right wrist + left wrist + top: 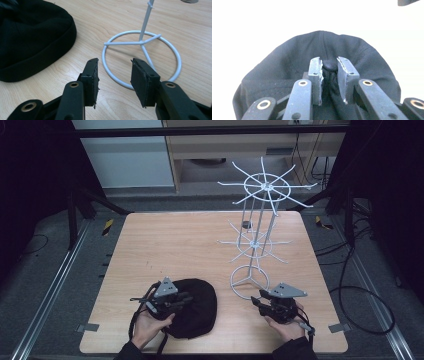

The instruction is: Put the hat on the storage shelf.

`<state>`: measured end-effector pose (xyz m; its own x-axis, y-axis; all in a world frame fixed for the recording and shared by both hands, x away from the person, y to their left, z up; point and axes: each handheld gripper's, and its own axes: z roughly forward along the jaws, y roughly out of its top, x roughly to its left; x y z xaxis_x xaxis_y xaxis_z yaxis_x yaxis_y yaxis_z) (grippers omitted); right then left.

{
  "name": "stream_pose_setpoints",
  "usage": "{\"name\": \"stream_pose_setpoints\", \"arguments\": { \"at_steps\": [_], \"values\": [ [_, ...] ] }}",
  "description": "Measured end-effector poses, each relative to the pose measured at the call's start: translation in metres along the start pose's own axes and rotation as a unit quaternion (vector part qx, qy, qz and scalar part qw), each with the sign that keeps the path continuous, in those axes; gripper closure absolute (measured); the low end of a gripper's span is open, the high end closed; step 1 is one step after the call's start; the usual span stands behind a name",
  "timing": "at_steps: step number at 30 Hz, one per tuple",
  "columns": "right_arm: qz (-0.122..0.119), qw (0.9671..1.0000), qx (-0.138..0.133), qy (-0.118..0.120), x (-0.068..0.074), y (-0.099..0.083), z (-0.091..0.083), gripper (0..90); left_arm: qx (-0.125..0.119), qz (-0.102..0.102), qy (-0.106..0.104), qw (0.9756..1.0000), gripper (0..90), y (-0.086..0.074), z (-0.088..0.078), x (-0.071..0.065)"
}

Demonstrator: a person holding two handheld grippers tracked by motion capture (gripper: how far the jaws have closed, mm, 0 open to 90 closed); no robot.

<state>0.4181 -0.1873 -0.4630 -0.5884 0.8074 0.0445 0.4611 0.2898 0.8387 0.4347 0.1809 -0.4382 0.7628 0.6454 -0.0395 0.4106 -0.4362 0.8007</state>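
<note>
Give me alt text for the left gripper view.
The left hand-held gripper pinches a fold of a black cap between its two jaws. The cap spreads wide behind them against a washed-out white background.

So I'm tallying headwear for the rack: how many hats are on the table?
1. A black hat lies at the table's near edge, left of the white wire rack, with the left gripper pinching its fabric. None hangs on the rack.

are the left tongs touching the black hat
Touching. In the left gripper view the left tongs have a bunched fold of the black hat pinched between their pads, fabric pressed against both inner faces with no gap.
</note>
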Motion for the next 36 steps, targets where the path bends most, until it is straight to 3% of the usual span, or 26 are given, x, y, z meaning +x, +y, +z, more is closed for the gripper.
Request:
{"name": "stream_pose_setpoints", "arguments": {
  "at_steps": [6,12,22,27,36],
  "values": [
    [0.002,0.9999,-0.009,-0.009,-0.005,0.000,-0.004,57.1,-0.055,-0.006,0.014,0.9984,73.6,0.009,-0.024,0.003],
    [0.010,0.9996,-0.014,-0.020,-0.012,-0.001,-0.008,57.1,-0.099,-0.005,0.025,0.9947,73.6,0.021,-0.044,0.006],
    [0.033,0.9979,-0.030,-0.045,-0.026,-0.005,-0.018,57.0,-0.182,-0.014,0.037,0.9826,73.6,0.048,-0.081,0.014],
    [0.039,0.9971,-0.031,-0.057,-0.034,-0.007,-0.021,57.0,-0.221,-0.017,0.036,0.9745,73.6,0.062,-0.095,0.016],
    [0.045,0.9960,-0.035,-0.068,-0.039,-0.009,-0.023,57.1,-0.302,-0.027,0.029,0.9526,73.6,0.083,-0.126,0.019]
  ]
}}
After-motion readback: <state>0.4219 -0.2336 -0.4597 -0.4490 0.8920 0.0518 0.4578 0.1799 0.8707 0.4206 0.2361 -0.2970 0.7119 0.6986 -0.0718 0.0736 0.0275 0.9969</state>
